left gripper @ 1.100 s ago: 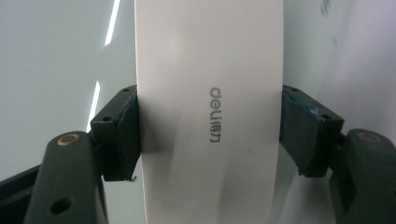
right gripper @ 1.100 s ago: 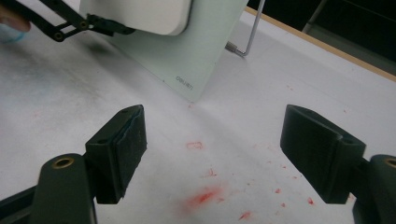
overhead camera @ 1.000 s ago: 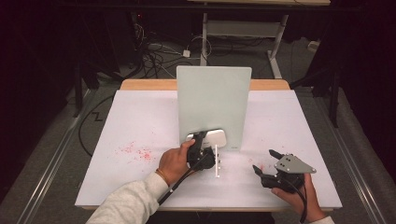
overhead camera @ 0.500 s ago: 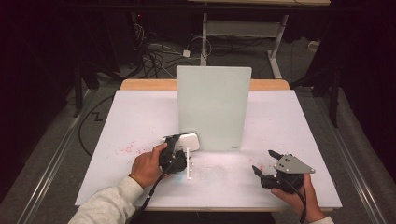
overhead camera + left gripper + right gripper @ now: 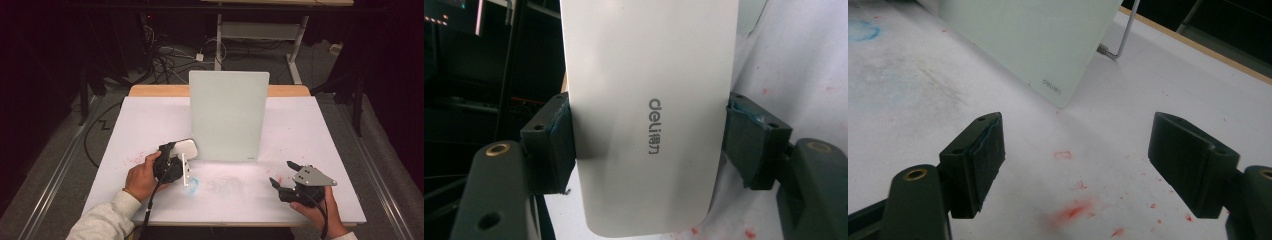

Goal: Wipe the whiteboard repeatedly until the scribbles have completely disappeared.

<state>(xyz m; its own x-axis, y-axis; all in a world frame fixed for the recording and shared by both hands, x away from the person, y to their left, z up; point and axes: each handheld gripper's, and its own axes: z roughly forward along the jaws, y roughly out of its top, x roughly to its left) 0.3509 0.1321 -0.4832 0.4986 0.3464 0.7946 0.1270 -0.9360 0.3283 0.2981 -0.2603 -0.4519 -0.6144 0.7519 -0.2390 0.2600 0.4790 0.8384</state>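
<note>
Left gripper view: white eraser (image 5: pixel 649 115), perhaps, reads "deli".

Dark room, grey floor (image 5: pixel 60 165) (tangled cables (image 5: pixel 165 55)), metal-legged desk (image 5: pixel 295 30) behind.

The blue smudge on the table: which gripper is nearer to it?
Left. The left gripper sits just beside the blue smudge, holding a white eraser. The right gripper is farther off, to its right.
</note>
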